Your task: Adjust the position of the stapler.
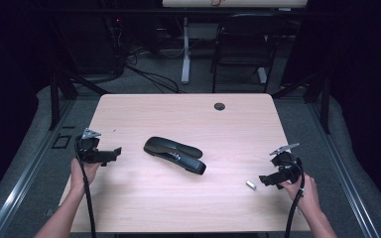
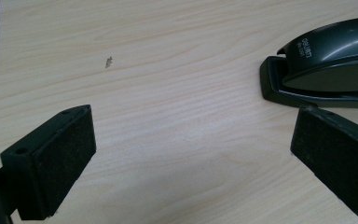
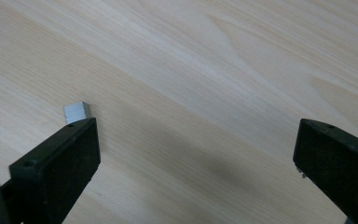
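- Work surface: a light wood-grain table [image 1: 129, 203] in a dark room, with a folding chair [image 1: 242, 44] and floor cables behind it.
- The stapler [image 1: 174, 154] lies near the table's centre. Its long axis runs diagonally, from the upper left down toward the lower right in the high view.
- A small block of staples [image 1: 250, 185] lies on the table toward your right, well apart from the stapler's lower end.
- Your left gripper [image 1: 110, 154] sits at the left edge with its jaws spread fully and nothing between them. It points toward the stapler's upper-left end, which shows ahead of the jaws in the left gripper view [image 2: 328, 60].
- Your right gripper [image 1: 267, 180] has its jaws fully apart too, holding nothing. The staple block lies just beside it, near one jaw tip in the right gripper view [image 3: 77, 112].
- Judgement: the left hand is nearer the stapler and the right hand nearer the staples. Approach each across its short side, so the jaws straddle the long axis.
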The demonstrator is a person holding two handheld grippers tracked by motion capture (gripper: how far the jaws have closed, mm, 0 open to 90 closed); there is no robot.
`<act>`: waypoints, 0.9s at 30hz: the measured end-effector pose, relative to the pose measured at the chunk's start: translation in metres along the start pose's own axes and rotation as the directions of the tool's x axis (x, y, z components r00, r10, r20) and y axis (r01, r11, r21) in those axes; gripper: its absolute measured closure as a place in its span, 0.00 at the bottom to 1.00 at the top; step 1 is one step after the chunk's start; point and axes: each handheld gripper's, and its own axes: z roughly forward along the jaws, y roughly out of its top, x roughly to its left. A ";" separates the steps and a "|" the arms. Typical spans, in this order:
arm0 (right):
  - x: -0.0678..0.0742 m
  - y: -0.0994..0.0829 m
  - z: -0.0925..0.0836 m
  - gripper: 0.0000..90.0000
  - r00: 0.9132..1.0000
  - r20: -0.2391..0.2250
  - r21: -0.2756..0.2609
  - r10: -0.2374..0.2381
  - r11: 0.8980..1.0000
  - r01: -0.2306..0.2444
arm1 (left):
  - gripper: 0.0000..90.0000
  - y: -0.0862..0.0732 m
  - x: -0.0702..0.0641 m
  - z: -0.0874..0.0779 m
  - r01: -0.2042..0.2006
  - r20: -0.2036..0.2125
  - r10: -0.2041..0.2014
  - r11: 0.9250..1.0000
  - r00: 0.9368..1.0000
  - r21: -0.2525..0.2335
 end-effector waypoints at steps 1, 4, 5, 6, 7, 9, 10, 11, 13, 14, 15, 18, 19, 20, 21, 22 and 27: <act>0.001 0.001 -0.001 0.00 1.000 -0.005 0.008 -0.004 1.000 0.004 | 0.00 0.000 0.000 0.001 -0.004 0.006 0.003 1.000 1.000 0.004; 0.006 0.004 -0.002 0.00 0.999 -0.027 0.002 -0.024 1.000 0.024 | 0.00 0.000 -0.001 0.002 -0.003 0.012 0.003 1.000 1.000 0.003; 0.009 0.005 -0.002 0.00 0.999 -0.032 -0.001 -0.034 0.999 0.034 | 0.00 0.000 -0.001 0.001 -0.004 0.014 0.004 1.000 1.000 0.005; 0.010 0.006 -0.002 0.00 0.998 -0.035 0.001 -0.045 0.999 0.045 | 0.00 0.000 -0.001 0.001 -0.006 0.018 0.006 1.000 1.000 0.007; 0.013 0.008 -0.003 0.00 0.998 -0.036 -0.003 -0.057 0.998 0.057 | 0.00 0.000 -0.001 0.001 -0.010 0.022 0.010 1.000 1.000 0.007; 0.016 0.011 -0.006 0.00 0.996 -0.059 -0.022 -0.059 0.998 0.058 | 0.00 0.000 -0.001 0.002 -0.013 0.026 0.013 1.000 1.000 0.010; 0.017 0.012 -0.006 0.00 0.997 -0.059 -0.034 -0.056 0.998 0.054 | 0.00 0.000 -0.001 0.003 -0.018 0.030 0.018 1.000 0.999 0.017; 0.020 0.014 -0.008 0.00 0.995 -0.082 -0.044 -0.061 0.997 0.058 | 0.00 0.000 -0.001 0.004 -0.013 0.032 0.012 1.000 0.999 0.021; 0.022 0.016 -0.008 0.00 0.994 -0.090 -0.055 -0.056 0.997 0.051 | 0.00 0.000 -0.001 0.005 -0.017 0.035 0.016 1.000 0.999 0.025; 0.024 0.018 -0.009 0.00 0.993 -0.096 -0.060 -0.062 0.997 0.057 | 0.00 0.000 -0.001 0.004 -0.020 0.036 0.019 0.999 0.999 0.028; 0.029 0.021 -0.009 0.00 0.991 -0.110 -0.067 -0.071 0.996 0.064 | 0.00 0.001 -0.002 0.005 -0.020 0.035 0.020 0.999 0.999 0.025; 0.034 0.025 -0.009 0.00 0.989 -0.115 -0.074 -0.090 0.994 0.082 | 0.00 0.001 -0.002 0.005 -0.017 0.035 0.016 1.000 0.999 0.023; 0.037 0.027 -0.008 0.00 0.988 -0.122 -0.080 -0.095 0.993 0.085 | 0.00 0.001 -0.002 0.005 -0.022 0.036 0.021 0.999 0.999 0.026; 0.041 0.029 -0.008 0.00 0.986 -0.131 -0.080 -0.102 0.993 0.092 | 0.00 0.001 -0.002 0.005 -0.024 0.037 0.022 0.999 0.999 0.028; 0.046 0.033 -0.006 0.00 0.984 -0.141 -0.093 -0.110 0.991 0.097 | 0.00 0.001 -0.002 0.005 -0.019 0.036 0.018 0.999 0.999 0.027; 0.046 0.033 -0.006 0.00 0.984 -0.141 -0.093 -0.110 0.991 0.097 | 0.00 0.000 -0.002 0.006 -0.019 0.036 0.018 0.999 0.999 0.028; 0.065 0.047 -0.001 0.00 0.973 -0.180 -0.105 -0.147 0.986 0.130 | 0.00 0.000 -0.002 0.005 -0.016 0.039 0.015 1.000 0.999 0.027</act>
